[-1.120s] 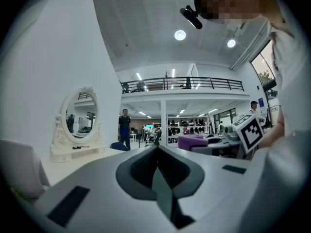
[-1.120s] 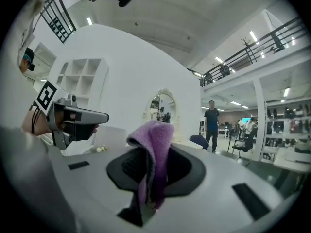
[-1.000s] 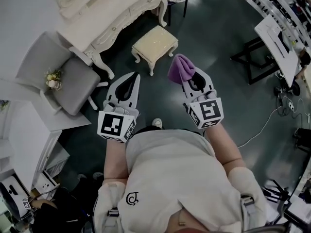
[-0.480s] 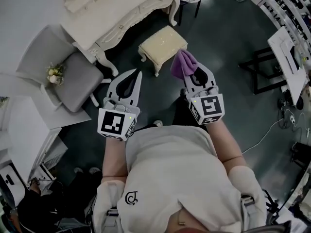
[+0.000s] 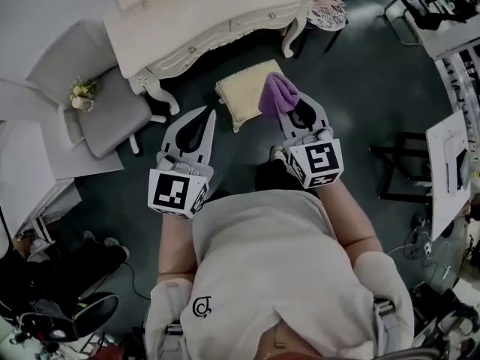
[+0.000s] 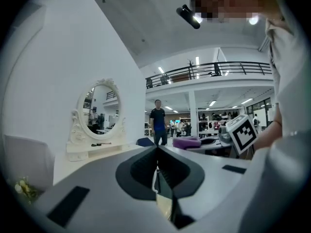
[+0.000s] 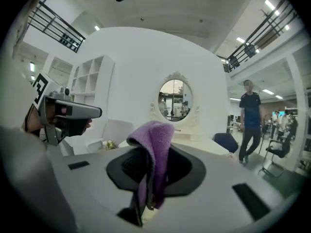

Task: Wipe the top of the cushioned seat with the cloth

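Note:
In the head view the cream cushioned seat [image 5: 244,92], a small stool with carved legs, stands on the dark floor just below the dressing table. My right gripper [image 5: 289,105] is shut on a purple cloth [image 5: 276,94], which hangs over the stool's right edge from this angle. In the right gripper view the purple cloth [image 7: 154,152] is pinched between the jaws and droops down over them. My left gripper [image 5: 208,114] is held level to the left of the stool, shut and empty. Its jaw tips [image 6: 156,149] meet in the left gripper view.
A white ornate dressing table [image 5: 202,13] with an oval mirror [image 7: 175,100] stands behind the stool. A grey chair [image 5: 101,103] with a small flower bunch [image 5: 82,93] is at the left. Black stands and a desk [image 5: 450,163] are at the right. A person [image 7: 250,120] walks far off.
I have stepped closer to the stool: it has slid down and right in the head view, now just ahead of both grippers. The cloth stays gripped on the right.

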`<action>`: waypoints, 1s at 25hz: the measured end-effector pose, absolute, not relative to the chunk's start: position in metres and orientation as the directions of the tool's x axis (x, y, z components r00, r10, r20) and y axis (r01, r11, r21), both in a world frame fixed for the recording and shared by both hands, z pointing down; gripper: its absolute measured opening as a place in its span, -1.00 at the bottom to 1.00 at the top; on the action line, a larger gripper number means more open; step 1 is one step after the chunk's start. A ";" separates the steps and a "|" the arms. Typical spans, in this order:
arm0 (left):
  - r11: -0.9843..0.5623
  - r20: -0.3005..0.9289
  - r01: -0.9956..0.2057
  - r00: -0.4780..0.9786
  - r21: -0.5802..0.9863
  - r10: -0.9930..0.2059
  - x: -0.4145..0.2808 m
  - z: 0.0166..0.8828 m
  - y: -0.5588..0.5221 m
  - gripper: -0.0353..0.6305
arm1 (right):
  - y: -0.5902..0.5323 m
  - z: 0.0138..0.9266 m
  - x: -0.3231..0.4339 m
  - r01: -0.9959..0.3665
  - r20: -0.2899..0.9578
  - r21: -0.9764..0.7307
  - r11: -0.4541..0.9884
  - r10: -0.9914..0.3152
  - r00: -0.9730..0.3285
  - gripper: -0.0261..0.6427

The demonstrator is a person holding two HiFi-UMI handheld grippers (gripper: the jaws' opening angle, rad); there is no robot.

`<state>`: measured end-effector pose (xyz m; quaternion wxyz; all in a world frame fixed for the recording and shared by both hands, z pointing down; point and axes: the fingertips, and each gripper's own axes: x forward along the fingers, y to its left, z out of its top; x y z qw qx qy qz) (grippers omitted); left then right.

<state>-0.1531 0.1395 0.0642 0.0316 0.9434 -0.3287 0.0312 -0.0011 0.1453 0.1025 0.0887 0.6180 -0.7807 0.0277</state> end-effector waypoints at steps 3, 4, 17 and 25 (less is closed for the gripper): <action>-0.723 0.076 -0.689 0.725 0.049 -0.685 -0.123 0.064 0.118 -0.86 | 0.115 0.105 0.031 -0.943 0.194 0.081 0.323 -0.933 -0.303 -0.68; -0.702 0.078 -0.710 0.704 0.059 -0.706 -0.114 0.066 0.111 -0.85 | 0.104 0.107 0.041 -0.934 0.203 0.082 0.348 -0.923 -0.326 -0.68; -0.471 0.112 -0.875 0.483 0.113 -0.869 -0.087 0.134 0.038 -0.85 | -0.004 0.220 0.058 -0.830 0.412 -0.028 0.557 -0.750 -0.518 -0.68; -0.430 0.226 -0.890 0.455 0.152 -0.861 -0.128 0.236 -0.016 -0.85 | -0.046 0.323 0.008 -0.797 0.532 -0.125 0.590 -0.639 -0.556 -0.68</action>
